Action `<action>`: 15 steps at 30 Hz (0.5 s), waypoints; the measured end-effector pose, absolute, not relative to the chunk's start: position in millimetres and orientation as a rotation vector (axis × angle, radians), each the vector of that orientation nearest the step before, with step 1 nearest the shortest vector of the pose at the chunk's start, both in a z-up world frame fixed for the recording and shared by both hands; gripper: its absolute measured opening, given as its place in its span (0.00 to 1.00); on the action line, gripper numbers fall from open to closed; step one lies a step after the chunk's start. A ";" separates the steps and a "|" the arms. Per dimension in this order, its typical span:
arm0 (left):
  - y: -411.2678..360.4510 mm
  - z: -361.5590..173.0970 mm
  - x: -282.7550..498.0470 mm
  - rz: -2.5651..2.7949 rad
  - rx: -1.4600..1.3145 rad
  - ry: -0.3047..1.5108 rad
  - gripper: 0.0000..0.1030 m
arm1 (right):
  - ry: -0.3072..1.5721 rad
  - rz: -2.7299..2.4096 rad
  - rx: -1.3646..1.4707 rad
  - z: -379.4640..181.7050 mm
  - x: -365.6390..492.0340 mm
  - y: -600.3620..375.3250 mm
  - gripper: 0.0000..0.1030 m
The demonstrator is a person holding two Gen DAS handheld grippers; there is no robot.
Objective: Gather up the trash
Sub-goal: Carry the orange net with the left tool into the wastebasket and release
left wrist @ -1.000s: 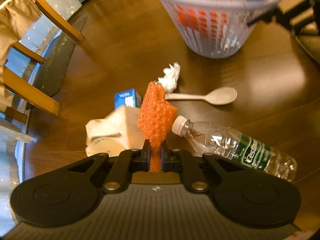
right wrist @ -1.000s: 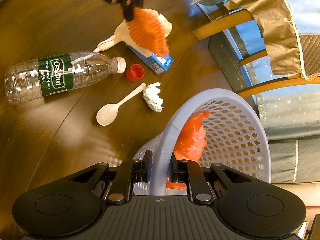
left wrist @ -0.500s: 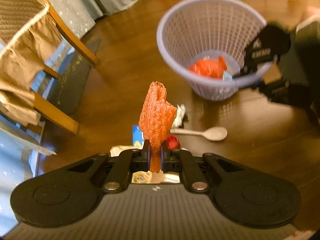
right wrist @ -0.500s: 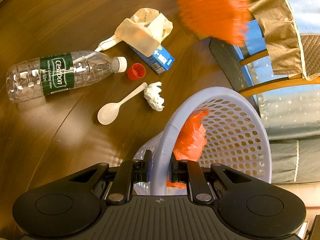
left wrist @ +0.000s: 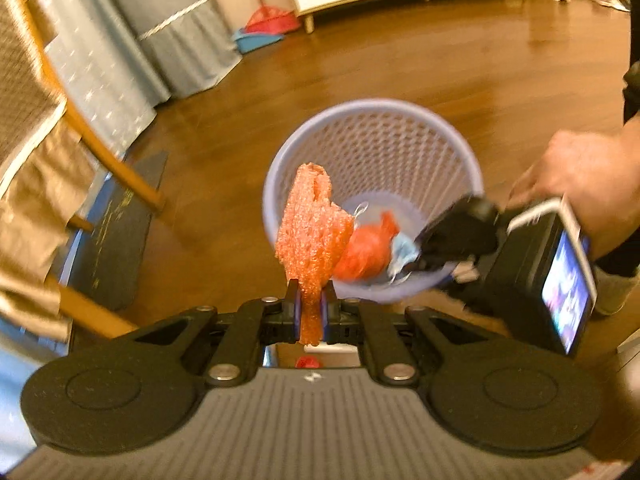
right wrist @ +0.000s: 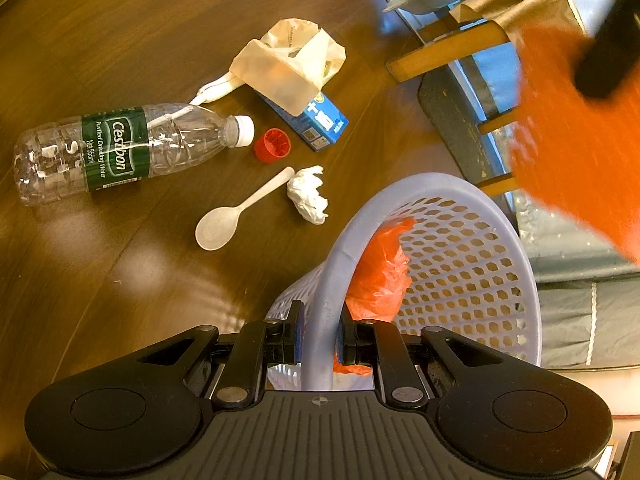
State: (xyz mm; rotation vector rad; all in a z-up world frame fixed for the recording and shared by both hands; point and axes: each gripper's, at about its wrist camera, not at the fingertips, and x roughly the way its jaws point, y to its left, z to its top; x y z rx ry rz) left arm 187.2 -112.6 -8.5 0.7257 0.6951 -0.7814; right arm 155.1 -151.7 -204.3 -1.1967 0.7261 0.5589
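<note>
Two grippers are engaged: orange foam netting [left wrist: 310, 224], pinched in the left gripper [left wrist: 310, 312], is held above the lavender mesh basket [right wrist: 472, 280], whose near rim is clamped by the right gripper [right wrist: 320, 340]; release over its mouth is judged next.

Orange mesh scrubber [left wrist: 312, 224]: crumpled, upright, lower end pinched between fingers, above lavender perforated basket [left wrist: 452, 148]. Basket tilted, rim clamped; inside: orange plastic bag [right wrist: 380, 276], pale blue scrap [left wrist: 402, 252]. On wooden tabletop: clear capped Cestbon water bottle [right wrist: 120, 152] on its side; red cap [right wrist: 273, 144] beside bottle neck; white plastic spoon [right wrist: 236, 216]; crumpled white tissue [right wrist: 308, 196] just beside spoon handle; beige paper bag [right wrist: 292, 64] overlapping blue carton [right wrist: 316, 120].
</note>
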 end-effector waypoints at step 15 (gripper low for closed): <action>-163.9 -30.2 213.8 -0.827 0.679 0.672 0.26 | 0.728 0.556 -1.183 -201.7 157.0 -152.3 0.10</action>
